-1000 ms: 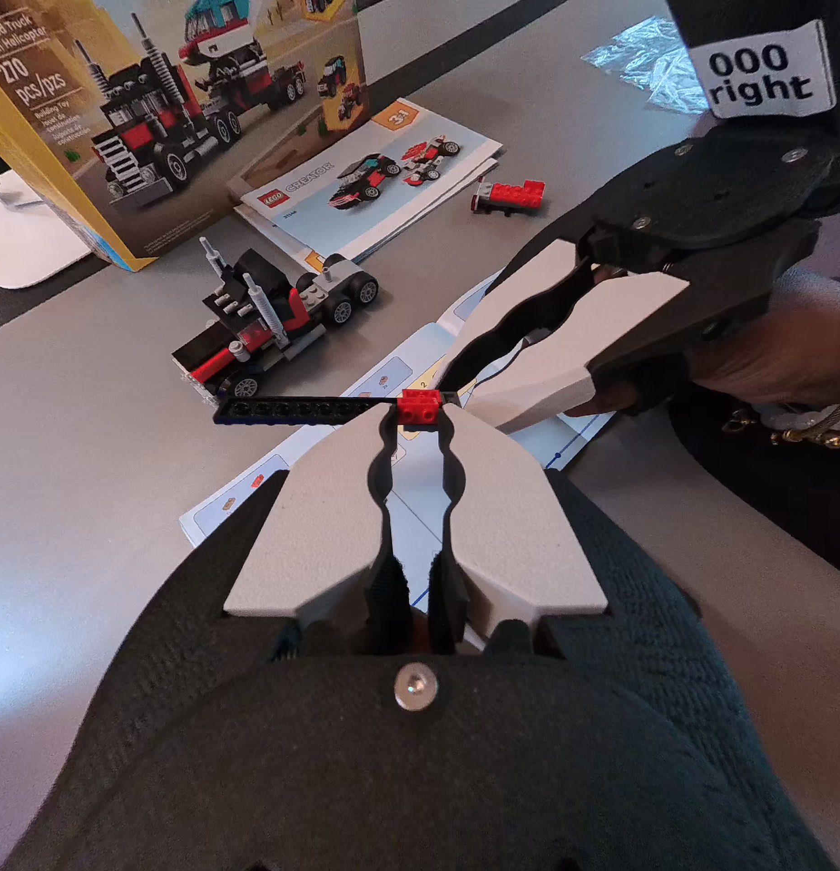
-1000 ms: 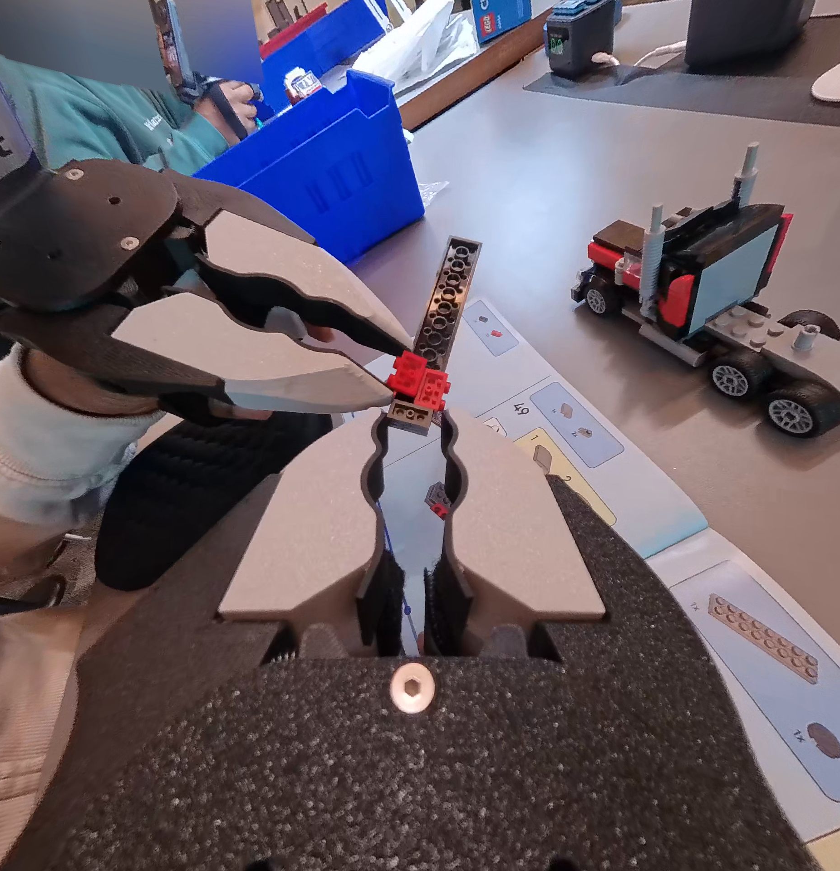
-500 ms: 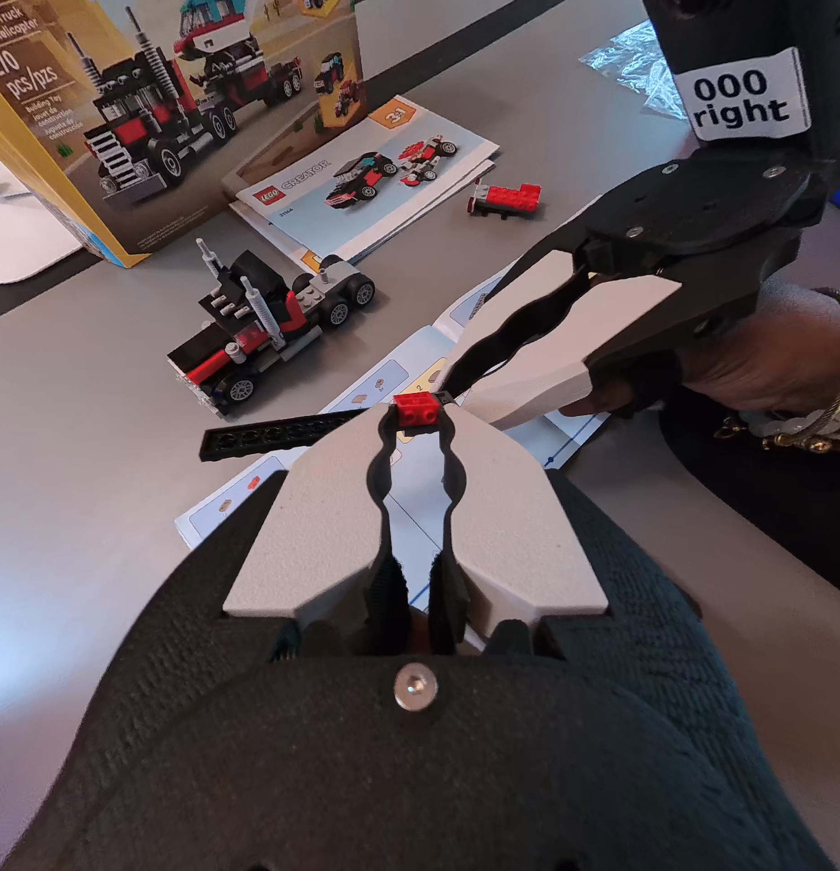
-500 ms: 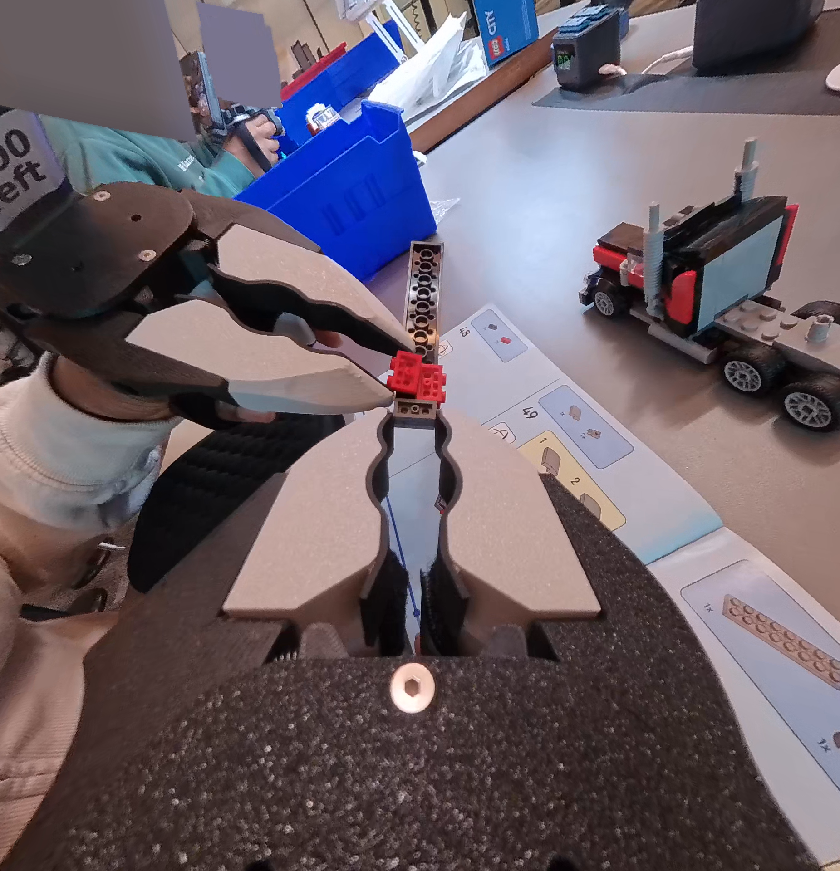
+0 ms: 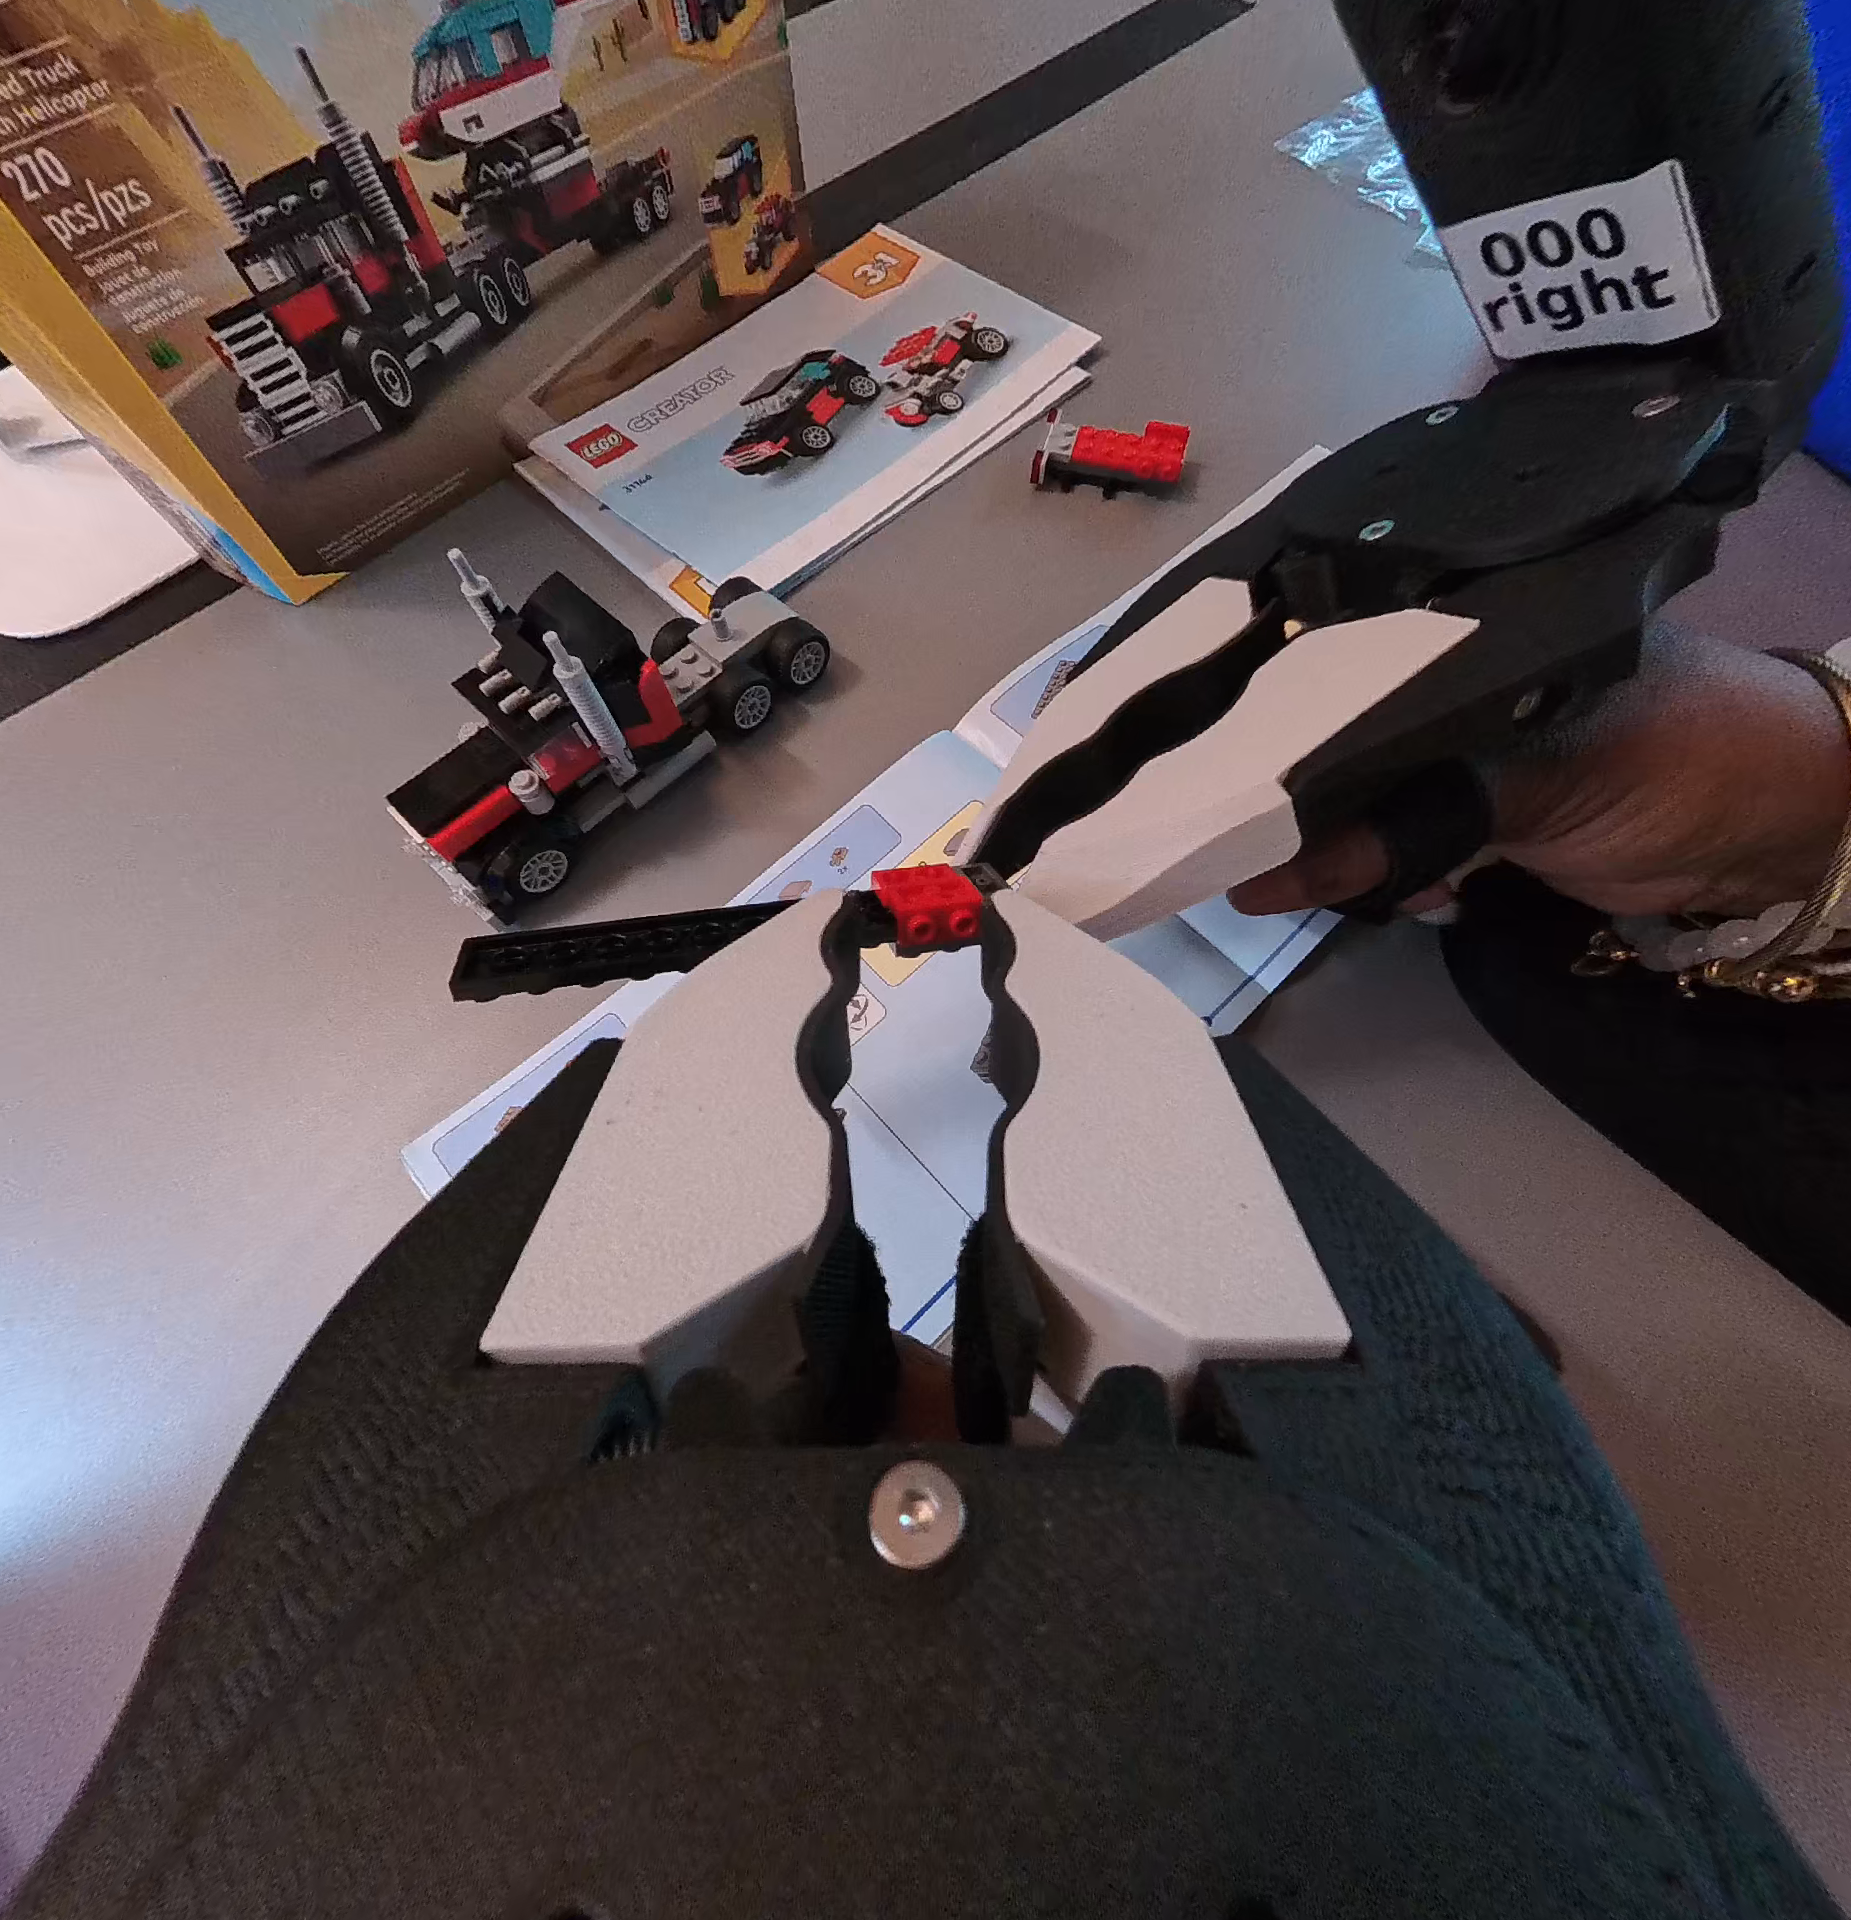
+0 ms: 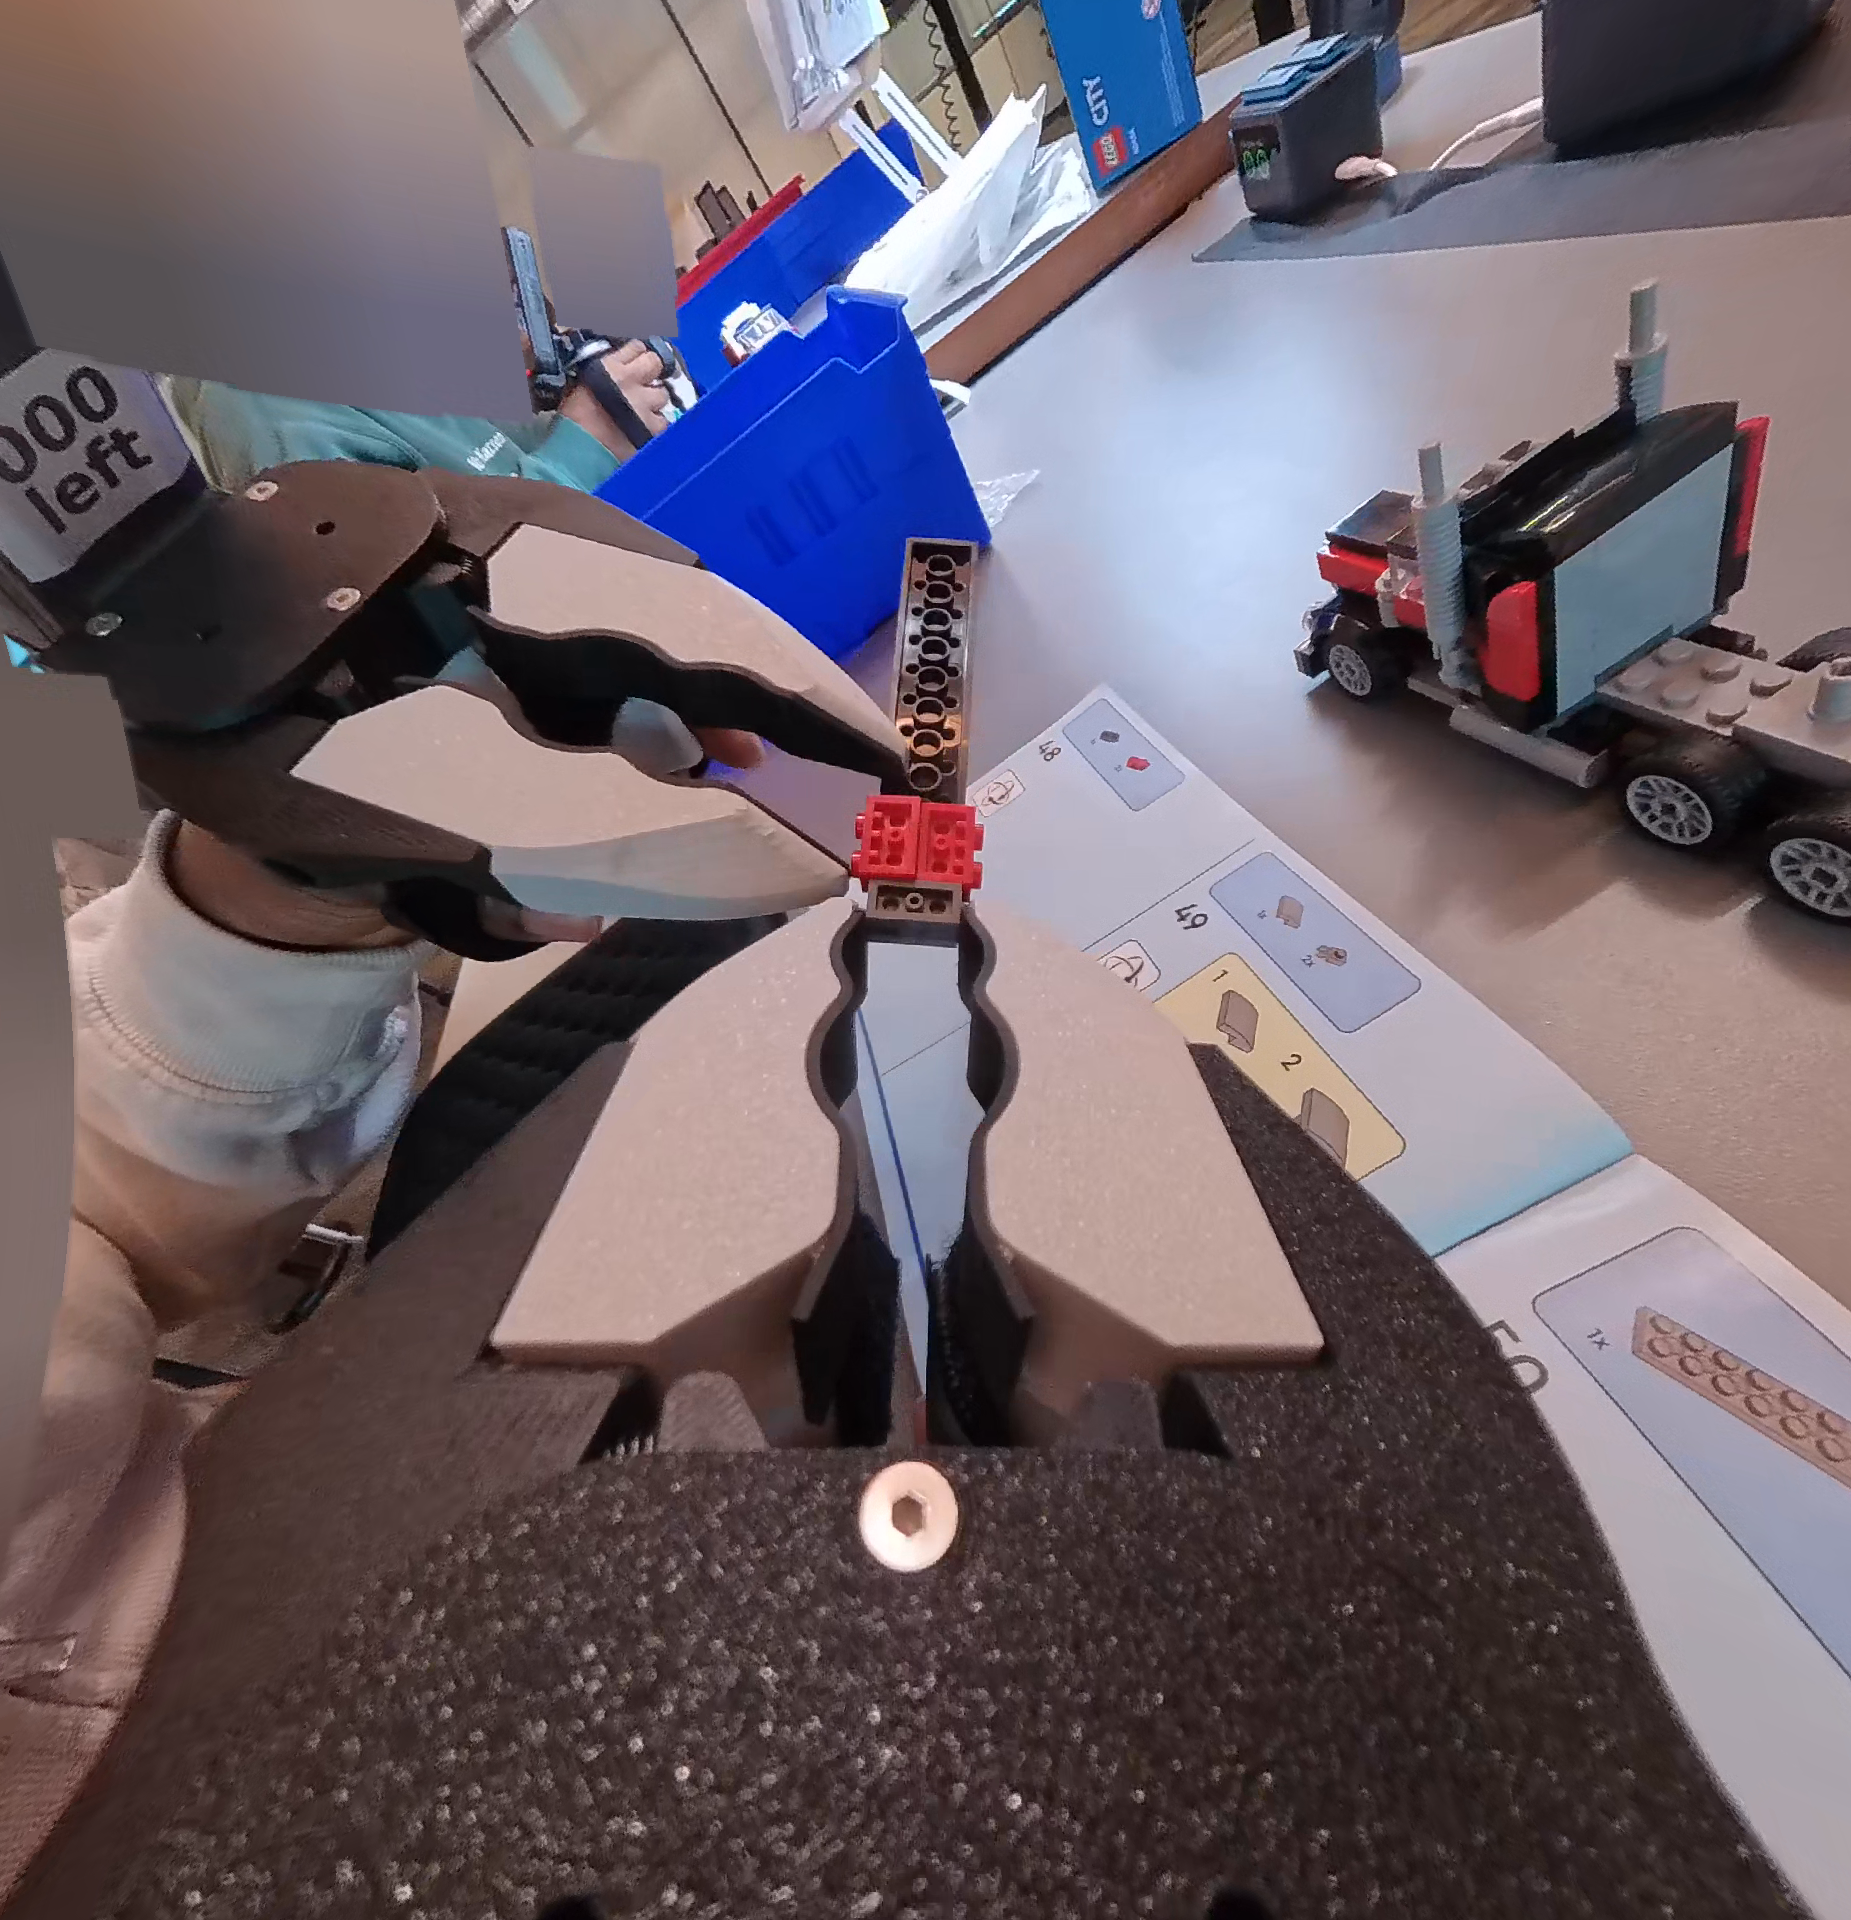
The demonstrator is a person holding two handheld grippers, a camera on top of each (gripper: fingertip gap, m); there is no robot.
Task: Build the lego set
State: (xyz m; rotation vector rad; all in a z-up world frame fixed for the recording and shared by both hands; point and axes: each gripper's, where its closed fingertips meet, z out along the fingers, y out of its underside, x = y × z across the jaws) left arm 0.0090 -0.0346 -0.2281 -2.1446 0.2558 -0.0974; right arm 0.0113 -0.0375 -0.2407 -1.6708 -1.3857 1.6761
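In the left wrist view, the left claw (image 5: pixel 926 916) is clamping the red brick (image 5: pixel 926 902) against the near end of the long black plate (image 5: pixel 609 951). The plate's far end is now dipping lower than a second ago. The right claw (image 5: pixel 994 883) is pinching that same end. Behind them, the printed box (image 5: pixel 277 260) and a branded booklet (image 5: pixel 796 416) are sitting on the counter (image 5: pixel 173 987) beside the finished truck (image 5: pixel 599 748).

In the right wrist view, the right claw (image 6: pixel 913 920) is gripping the plate (image 6: pixel 936 644), which has swung from leaning right to pointing straight ahead. The brick (image 6: pixel 916 842) is probably being seated, so pressing should finish this step. The open manual (image 6: pixel 1264 935) is showing numbered steps, and the left claw (image 6: pixel 869 831) is carrying a lettered tag.
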